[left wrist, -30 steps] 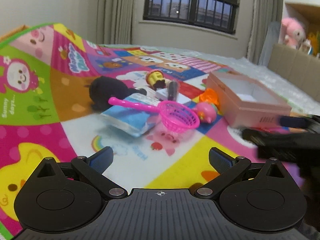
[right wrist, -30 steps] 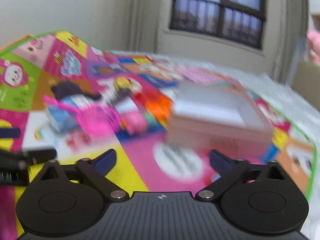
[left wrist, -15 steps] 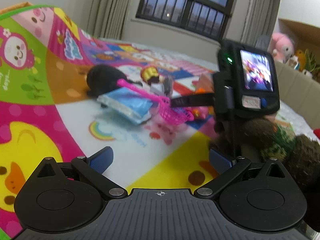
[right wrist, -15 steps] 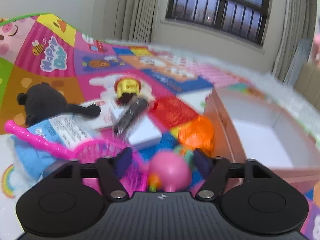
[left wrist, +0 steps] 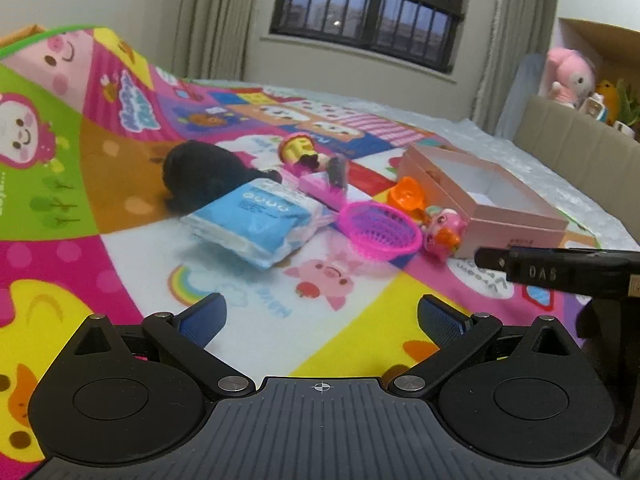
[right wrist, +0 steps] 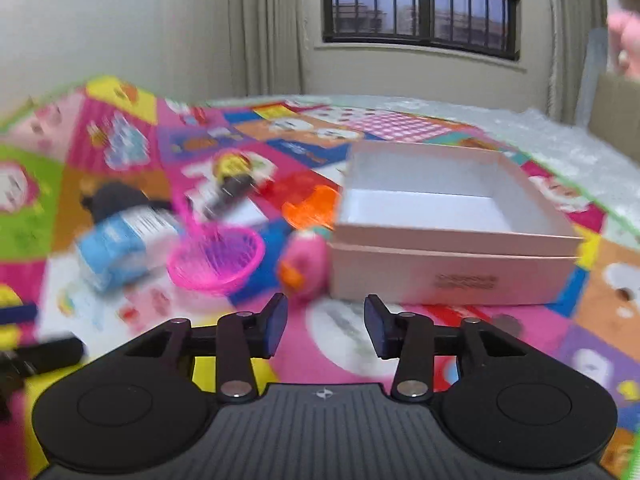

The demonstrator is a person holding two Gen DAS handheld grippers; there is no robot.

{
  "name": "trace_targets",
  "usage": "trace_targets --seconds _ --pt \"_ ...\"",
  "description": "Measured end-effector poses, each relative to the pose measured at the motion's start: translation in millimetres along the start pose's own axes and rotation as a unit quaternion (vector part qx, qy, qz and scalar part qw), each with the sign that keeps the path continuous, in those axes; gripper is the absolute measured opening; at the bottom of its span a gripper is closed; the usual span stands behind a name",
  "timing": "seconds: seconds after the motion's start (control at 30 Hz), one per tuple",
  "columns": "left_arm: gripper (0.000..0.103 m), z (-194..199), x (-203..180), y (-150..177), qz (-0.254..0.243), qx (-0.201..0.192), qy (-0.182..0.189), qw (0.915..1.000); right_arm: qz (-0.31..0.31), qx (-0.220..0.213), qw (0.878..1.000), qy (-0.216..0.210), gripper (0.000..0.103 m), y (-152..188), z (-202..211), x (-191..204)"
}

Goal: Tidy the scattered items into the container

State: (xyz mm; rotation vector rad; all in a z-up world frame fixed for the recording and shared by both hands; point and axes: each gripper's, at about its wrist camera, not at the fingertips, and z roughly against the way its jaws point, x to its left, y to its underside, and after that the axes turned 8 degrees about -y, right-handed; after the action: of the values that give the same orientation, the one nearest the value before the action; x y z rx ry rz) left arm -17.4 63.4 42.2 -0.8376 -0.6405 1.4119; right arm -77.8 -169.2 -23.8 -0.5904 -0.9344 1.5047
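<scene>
One play mat (left wrist: 360,344) is lying under everything. One pink box (right wrist: 452,268) is sitting open on it, toys heaped just beside its left wall: one blue packet (left wrist: 256,224), one black plush (left wrist: 200,172), one pink net (left wrist: 380,232), one pink pig toy (left wrist: 442,232). The left gripper (left wrist: 320,316) is hovering wide open, gripping nothing. The right gripper (right wrist: 325,326) has just been closing; its jaws are standing narrowly apart, nothing between them.

Ahead of you a barred window (left wrist: 372,20) sits in the far wall, with beige curtains (left wrist: 212,20) hanging on either side. A colourful cartoon play mat (left wrist: 80,168) covers the surface, and a pale textured sheet (right wrist: 560,144) shows beyond its green edge. To your right, a pink plush toy (left wrist: 570,74) sits in a cardboard box (left wrist: 576,148).
</scene>
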Motion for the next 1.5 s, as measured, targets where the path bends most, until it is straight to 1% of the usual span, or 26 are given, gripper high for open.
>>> trace_targets --seconds 0.07,0.1,0.13,0.17,0.2,0.23,0.27,0.33,0.4,0.5,0.57,0.6,0.7,0.73,0.8,0.87,0.9,0.93,1.0,1.03,1.1,1.2,1.27,1.37,1.43,1.5 --pt "0.103 8.0 -2.0 -5.2 -0.022 -0.009 -0.016 0.9996 0.008 -0.011 1.000 -0.007 0.043 -9.1 -17.1 9.2" --pt "0.103 10.8 -2.7 -7.6 -0.034 -0.012 -0.023 0.9991 0.011 -0.014 1.000 0.002 0.052 -11.6 -26.4 13.6" --pt "0.103 14.3 -2.5 -10.2 -0.043 -0.013 -0.027 0.9986 0.010 -0.014 1.000 0.024 0.060 -12.8 -36.7 19.1" --pt "0.103 17.2 -2.3 -13.5 -0.051 -0.011 -0.029 0.9982 0.008 -0.012 0.999 0.049 0.060 -13.1 -45.0 23.4" --pt "0.103 19.1 -2.6 -17.2 -0.058 -0.010 -0.030 0.9978 0.011 -0.009 0.998 0.066 0.056 -12.9 -54.6 27.3" --pt "0.103 21.2 -3.4 -20.4 -0.065 -0.011 -0.030 0.9974 0.021 -0.003 0.997 0.078 0.033 -11.5 -61.3 30.3" --pt "0.103 22.4 -4.6 -23.2 -0.074 -0.012 -0.029 0.9968 0.029 0.004 0.996 0.083 0.033 -9.3 -64.7 32.2" --pt "0.103 20.7 -7.7 -26.7 -0.084 -0.013 -0.025 0.9960 0.021 -0.001 0.997 0.079 0.032 -4.5 -54.1 31.1" --pt "0.103 14.1 -10.7 -27.3 -0.078 -0.001 -0.008 0.9969 0.008 0.001 0.998 0.064 0.032 2.8 -32.8 26.4" --pt "0.103 6.7 -18.4 -23.1 -0.066 0.023 0.021 0.9973 -0.023 0.007 0.999 0.047 0.032 17.3 10.7 14.2" --pt "0.103 6.9 -24.7 -19.5 -0.066 0.026 0.033 0.9970 -0.032 0.009 0.998 0.050 0.033 28.5 39.8 4.7" --pt "0.103 6.6 -27.8 -18.7 -0.065 0.026 0.039 0.9968 -0.027 0.007 0.998 0.061 0.036 34.2 50.6 0.7" --pt "0.103 1.8 -38.0 -19.6 -0.047 0.022 0.040 0.9978 0.007 -0.011 0.992 0.125 0.065 52.4 72.3 -12.5" --pt "0.103 -1.0 -41.6 -19.5 -0.036 0.025 0.038 0.9983 0.010 -0.016 0.990 0.139 0.067 57.8 76.5 -18.6" --pt "0.103 -5.3 -49.0 -17.5 -0.023 0.028 0.038 0.9986 0.002 -0.026 0.991 0.135 0.069 65.6 83.3 -31.2" --pt "0.103 -8.3 -57.3 -9.8 -0.021 0.025 0.020 0.9993 -0.002 -0.044 0.992 0.120 0.081 74.9 89.1 -43.3" --pt "0.103 -8.9 -59.9 -5.6 -0.023 0.026 0.016 0.9993 -0.001 -0.053 0.991 0.124 0.088 79.5 89.4 -48.3" --pt "0.103 -8.9 -61.3 -1.7 -0.025 0.031 0.014 0.9991 -0.003 -0.058 0.990 0.129 0.090 84.1 88.3 -53.6" --pt "0.103 -1.7 -60.5 6.1 -0.026 0.047 0.015 0.9984 -0.035 -0.050 0.992 0.114 0.090 87.7 84.7 -66.8" --pt "0.103 7.0 -58.0 9.5 -0.028 0.047 0.021 0.9983 -0.054 -0.051 0.991 0.111 0.091 85.7 85.7 -72.9" --pt "0.103 26.7 -54.0 14.5 -0.049 0.031 0.026 0.9980 -0.073 -0.059 0.991 0.100 0.095 87.0 88.2 -79.8" --pt "0.103 54.6 -43.1 22.4 -0.075 -0.004 0.008 0.9972 -0.082 -0.070 0.990 0.089 0.096 90.0 90.8 -82.7" --pt "0.103 68.7 -33.9 28.2 -0.064 -0.014 -0.002 0.9979 -0.083 -0.092 0.989 0.085 0.098 93.6 97.5 -81.1" --pt "0.103 77.4 -23.9 33.6 -0.036 0.004 -0.002 0.9993 -0.082 -0.120 0.985 0.092 0.103 97.0 106.3 -77.9" --pt "0.103 79.5 -23.6 32.8 -0.026 0.010 -0.007 0.9996 -0.075 -0.122 0.985 0.094 0.103 97.7 108.0 -75.0" --pt "0.103 82.5 -27.7 30.0 -0.021 0.004 -0.009 0.9997 -0.062 -0.120 0.986 0.093 0.103 97.6 107.4 -71.4"
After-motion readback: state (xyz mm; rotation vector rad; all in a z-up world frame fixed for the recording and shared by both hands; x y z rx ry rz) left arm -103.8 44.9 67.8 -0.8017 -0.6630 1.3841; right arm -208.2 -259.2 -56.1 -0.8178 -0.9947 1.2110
